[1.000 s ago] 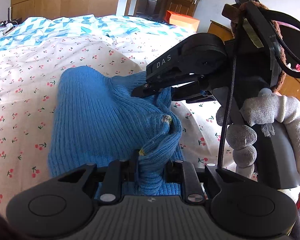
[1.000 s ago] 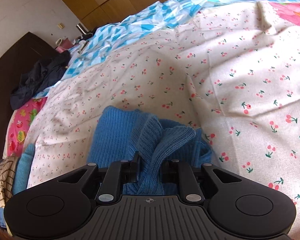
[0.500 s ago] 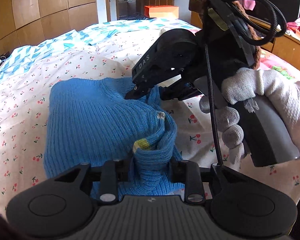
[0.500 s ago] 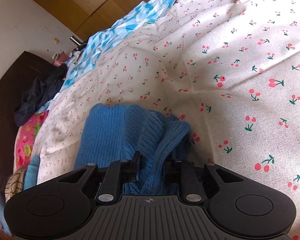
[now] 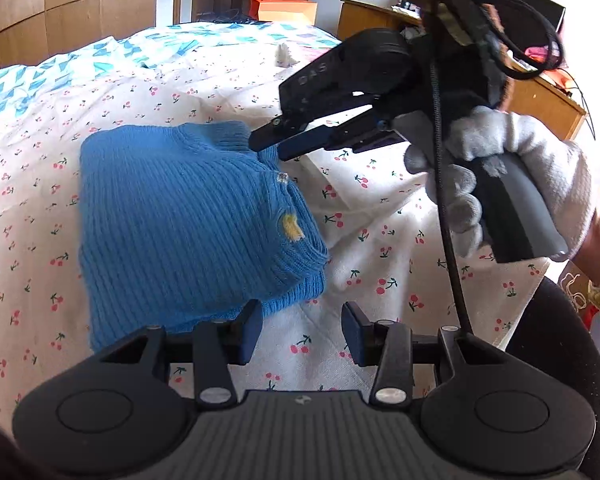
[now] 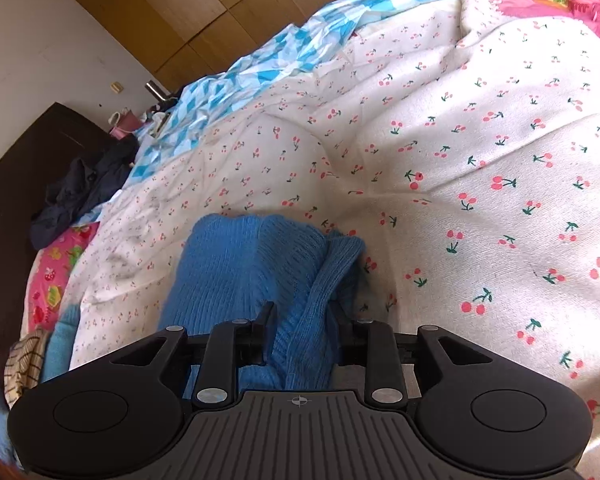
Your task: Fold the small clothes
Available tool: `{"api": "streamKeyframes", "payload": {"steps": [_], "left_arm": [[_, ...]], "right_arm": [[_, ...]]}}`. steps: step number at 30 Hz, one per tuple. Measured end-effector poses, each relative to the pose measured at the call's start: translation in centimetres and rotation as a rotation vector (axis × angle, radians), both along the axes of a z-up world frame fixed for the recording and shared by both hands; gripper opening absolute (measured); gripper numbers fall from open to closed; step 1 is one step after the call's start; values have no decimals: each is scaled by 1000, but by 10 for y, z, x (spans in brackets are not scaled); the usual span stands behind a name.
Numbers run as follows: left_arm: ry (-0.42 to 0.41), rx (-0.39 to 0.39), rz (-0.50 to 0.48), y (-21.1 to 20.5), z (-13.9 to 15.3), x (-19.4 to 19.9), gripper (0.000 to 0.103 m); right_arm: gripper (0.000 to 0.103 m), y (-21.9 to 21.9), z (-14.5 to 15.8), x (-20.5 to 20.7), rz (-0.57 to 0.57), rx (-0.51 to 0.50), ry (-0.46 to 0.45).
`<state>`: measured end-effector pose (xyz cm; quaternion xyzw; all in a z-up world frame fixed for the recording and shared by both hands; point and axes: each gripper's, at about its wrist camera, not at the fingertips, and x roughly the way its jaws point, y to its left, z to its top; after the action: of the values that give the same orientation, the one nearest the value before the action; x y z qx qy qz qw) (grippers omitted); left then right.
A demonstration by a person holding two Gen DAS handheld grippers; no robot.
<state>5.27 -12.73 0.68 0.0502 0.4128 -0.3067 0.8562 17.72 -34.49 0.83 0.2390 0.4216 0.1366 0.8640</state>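
A small blue knit sweater [image 5: 188,224] lies folded on the cherry-print bedsheet [image 5: 380,216]. My left gripper [image 5: 302,330] is open and empty, just off the sweater's near right corner. My right gripper [image 5: 270,146] shows in the left wrist view at the sweater's far right edge, jaws slightly parted. In the right wrist view the right gripper [image 6: 302,330] has a fold of the sweater [image 6: 256,264] between its spread fingers; the jaws look open around it.
A blue-and-white patterned cover [image 6: 284,60] lies at the far side of the bed. Dark clothes [image 6: 84,188] and a stack of folded garments [image 6: 32,360] sit at the left. A wooden dresser [image 5: 540,92] stands on the right, wardrobes [image 5: 60,0] behind.
My left gripper opened, let go of the sweater and drew back to the right. The sweater dropped flat onto the sheet. My right gripper's jaws widened around the fold.
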Motion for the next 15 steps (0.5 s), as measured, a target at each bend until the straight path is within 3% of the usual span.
{"api": "streamKeyframes", "payload": {"steps": [3,6,9,10,11,13,15], "left_arm": [[-13,-17,16,9,7,1,47],[-36,-24,40,18,12,2,48],[-60,-5,82,26,11,10,48],[-61,-5,102,29,10,13,48],[-60,-8,119,31,9,17,48],[-57,-2,150,35,5,27,49],[-54,7,171,39,0,32,49]], "right_arm": [[30,8,13,-25,39,11,-24],[41,20,19,-44,93,24,-28],[41,36,13,-54,113,-90,-10],[38,40,8,-54,112,-134,2],[27,42,0,-55,109,-179,22],[24,38,-14,-54,95,-210,56],[22,27,-23,-56,66,-168,91]]}}
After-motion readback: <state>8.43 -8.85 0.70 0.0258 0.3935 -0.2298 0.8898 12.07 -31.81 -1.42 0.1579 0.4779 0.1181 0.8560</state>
